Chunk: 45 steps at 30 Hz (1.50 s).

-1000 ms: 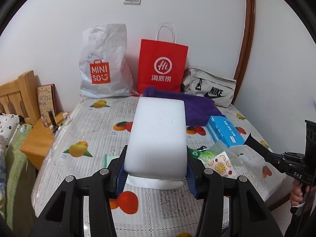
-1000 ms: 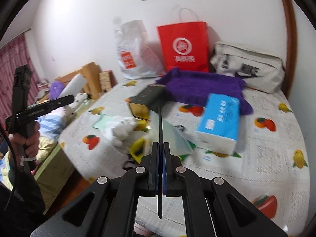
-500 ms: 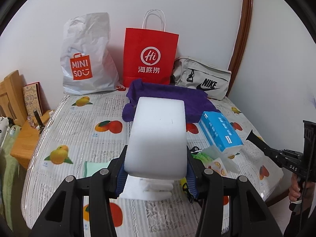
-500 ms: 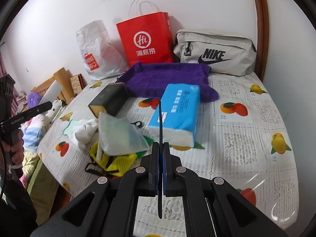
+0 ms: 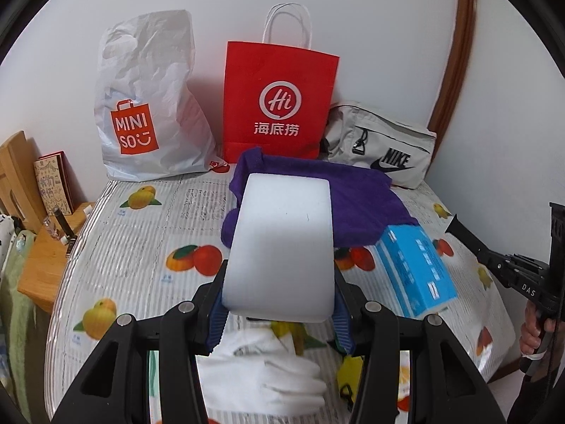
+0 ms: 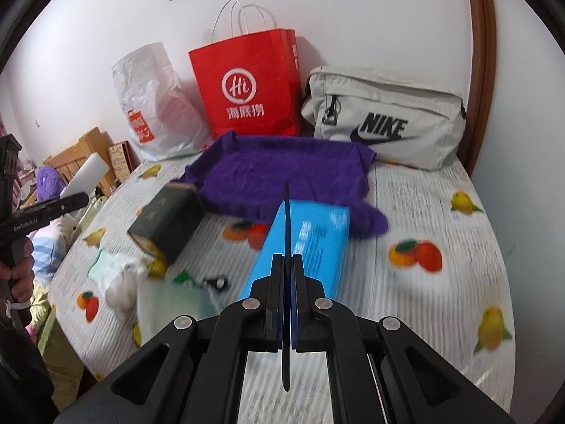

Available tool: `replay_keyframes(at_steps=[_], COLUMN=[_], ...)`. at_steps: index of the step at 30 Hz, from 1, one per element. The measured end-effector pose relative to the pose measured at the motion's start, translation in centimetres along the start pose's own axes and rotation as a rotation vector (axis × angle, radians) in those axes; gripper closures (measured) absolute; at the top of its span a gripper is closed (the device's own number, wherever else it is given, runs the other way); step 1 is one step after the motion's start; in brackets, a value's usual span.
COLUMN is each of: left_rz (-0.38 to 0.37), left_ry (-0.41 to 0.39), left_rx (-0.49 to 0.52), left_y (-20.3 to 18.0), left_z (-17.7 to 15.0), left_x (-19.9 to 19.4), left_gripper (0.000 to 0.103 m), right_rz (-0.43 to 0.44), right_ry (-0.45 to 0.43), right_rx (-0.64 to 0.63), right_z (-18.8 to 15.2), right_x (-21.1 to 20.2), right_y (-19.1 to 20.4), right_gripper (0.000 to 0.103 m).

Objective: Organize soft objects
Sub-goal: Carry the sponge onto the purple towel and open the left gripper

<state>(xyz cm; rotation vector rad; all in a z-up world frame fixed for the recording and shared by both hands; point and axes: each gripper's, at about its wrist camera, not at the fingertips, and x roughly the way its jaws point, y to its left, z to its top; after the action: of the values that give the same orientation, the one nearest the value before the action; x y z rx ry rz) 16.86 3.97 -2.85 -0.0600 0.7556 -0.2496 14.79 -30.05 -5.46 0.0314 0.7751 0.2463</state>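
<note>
A: Left gripper [image 5: 279,312]: state?
B: Clamped on a white foam block [image 5: 280,251], blue pads pressed to both of its sides. The block is held in the air above the bed [image 5: 141,247], its long axis pointing toward the purple towel [image 5: 356,201].

A: Right gripper [image 6: 287,272]?
B: Fingers pressed together on a thin dark flat sheet [image 6: 286,233], seen edge-on, so I cannot tell what it is. It hangs over the blue tissue pack [image 6: 310,243].

A: Layout on the bed?
B: Fruit-print cover. The purple towel lies crumpled toward the wall side; the blue tissue pack lies just beside it, touching its near edge. A dark box [image 6: 166,222] lies tilted to the left of the towel. White cloth [image 5: 261,371] is bunched at the near edge, directly below the left gripper. A small black clip [image 6: 215,282] sits between the dark box and the tissue pack.

A: Against the wall?
B: White Miniso bag [image 5: 148,106], red paper bag [image 5: 279,102], grey Nike pouch [image 6: 385,120], left to right, all upright or leaning.

A: Image quality?
B: The right wrist view is motion-blurred at the near edge of the bed.
</note>
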Motion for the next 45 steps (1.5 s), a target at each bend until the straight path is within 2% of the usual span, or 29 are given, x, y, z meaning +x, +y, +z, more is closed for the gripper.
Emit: replay_keyframes(at_steps=[13,22,29,34,40,45], left_rz=[0.066,0.083,0.083,0.074,0.044,0.051], left_ry=[0.06,0.109,0.177,0.209,0.252,0.293], left_rx=[-0.058,-0.08,-0.093,-0.084,-0.084,-0.088], left_y=[0.5,0.5,1.2,1.7,2.1,2.2], left_z=[4.5,6.8,8.3,9.3,10.7,11.3], left_x=[7.7,13.3,18.0,20.9,24.4,26.6], left_gripper=[0.055,0.055,0.055,0.055,0.055,0.055], right_rz=[0.013,0.019,-0.009,-0.013,-0.037,-0.034], right_ry=[0.012,0.098,0.158,0.224,0.252,0.273], right_rx=[-0.053,-0.049,-0.043,-0.057,-0.065,-0.053], right_z=[7.0,10.5,11.8,11.5,10.9,10.8], right_x=[7.8,15.3,19.9,22.5,23.4,23.8], right_y=[-2.4,-4.9,-5.8,-5.8,-5.8,-6.3], right_gripper=[0.1,0.1,0.1,0.1,0.1,0.099])
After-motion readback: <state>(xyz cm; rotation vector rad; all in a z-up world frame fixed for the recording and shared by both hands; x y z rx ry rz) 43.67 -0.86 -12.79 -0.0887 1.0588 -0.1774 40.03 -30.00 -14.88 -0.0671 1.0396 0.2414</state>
